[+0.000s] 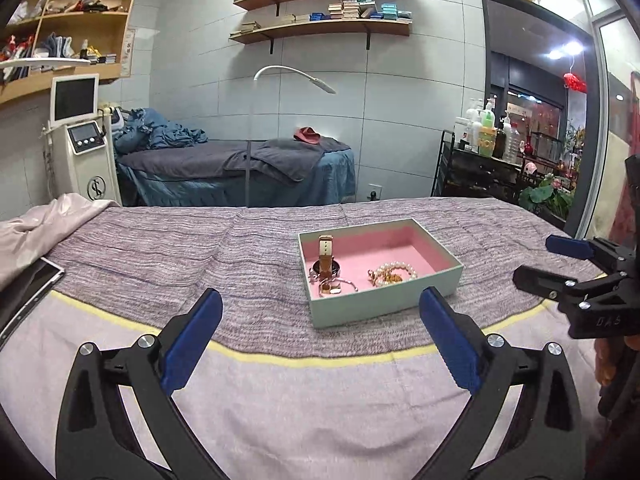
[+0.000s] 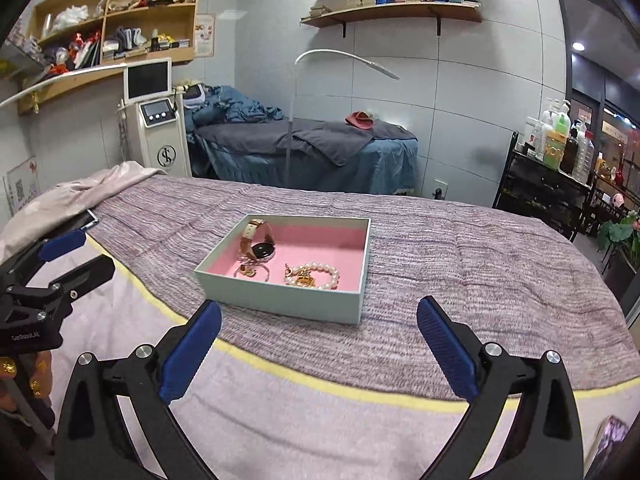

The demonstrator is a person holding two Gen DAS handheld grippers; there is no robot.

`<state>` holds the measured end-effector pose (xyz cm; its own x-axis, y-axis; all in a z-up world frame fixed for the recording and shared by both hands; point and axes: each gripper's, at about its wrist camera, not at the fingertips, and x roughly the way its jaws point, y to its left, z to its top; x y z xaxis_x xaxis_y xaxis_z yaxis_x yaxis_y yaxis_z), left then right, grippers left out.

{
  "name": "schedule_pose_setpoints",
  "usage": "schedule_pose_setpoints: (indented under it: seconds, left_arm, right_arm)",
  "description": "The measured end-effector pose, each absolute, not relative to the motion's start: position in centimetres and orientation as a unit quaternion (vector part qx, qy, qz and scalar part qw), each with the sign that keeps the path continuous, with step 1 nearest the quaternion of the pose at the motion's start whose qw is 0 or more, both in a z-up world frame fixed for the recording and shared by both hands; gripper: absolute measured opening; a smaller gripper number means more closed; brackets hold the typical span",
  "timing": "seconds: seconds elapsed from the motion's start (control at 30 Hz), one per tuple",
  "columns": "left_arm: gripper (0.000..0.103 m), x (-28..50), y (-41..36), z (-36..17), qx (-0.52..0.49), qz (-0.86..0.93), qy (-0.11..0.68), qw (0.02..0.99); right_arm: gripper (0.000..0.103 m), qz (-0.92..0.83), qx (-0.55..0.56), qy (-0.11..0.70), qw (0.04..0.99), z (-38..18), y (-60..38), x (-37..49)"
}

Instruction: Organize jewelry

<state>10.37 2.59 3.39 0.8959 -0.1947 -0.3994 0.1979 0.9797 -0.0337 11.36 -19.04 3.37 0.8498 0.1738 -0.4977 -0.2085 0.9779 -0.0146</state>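
While both grippers hang back spread wide and empty, the jewelry sits in the box on the bed.

Inside, the watch stands against the box's far left corner, a gold ring piece lies at its foot by the near left corner, and the pearl bracelet rests along the near wall, apart from both. The left gripper and right gripper hover over the near edge of the bed, short of the box. Judging by this, either everything is already boxed or a sorting pick is next. If a pick, the bracelet looks easiest: come down from above over the near wall, pinch across the beads rather than the gold charm, and lift straight so nothing drags the ring piece.
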Motion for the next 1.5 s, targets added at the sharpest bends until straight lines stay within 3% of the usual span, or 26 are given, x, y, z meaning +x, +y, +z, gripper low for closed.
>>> schedule_pose_setpoints:
  seconds: [0.33, 0.7, 1.5]
  left_arm:
    - [0.097, 3.9, 1.4, 2.0, 0.026, -0.087, 0.195, 0.977]
    - [0.097, -0.5, 2.1, 1.4, -0.021, -0.069, 0.178, 0.981]
    - [0.097, -2.3, 2.6, 1.0, -0.034, -0.062, 0.171, 0.983]
  right_arm:
    - [0.096, 0.1, -0.048, 0.206, 0.972, 2.5, -18.5, 5.0]
    - [0.096, 0.077, -0.062, 0.155, 0.983, 1.0, -18.2, -0.4]
    - [0.096, 0.067, -0.059, 0.143, 0.986, 0.8, -18.3, -2.9]
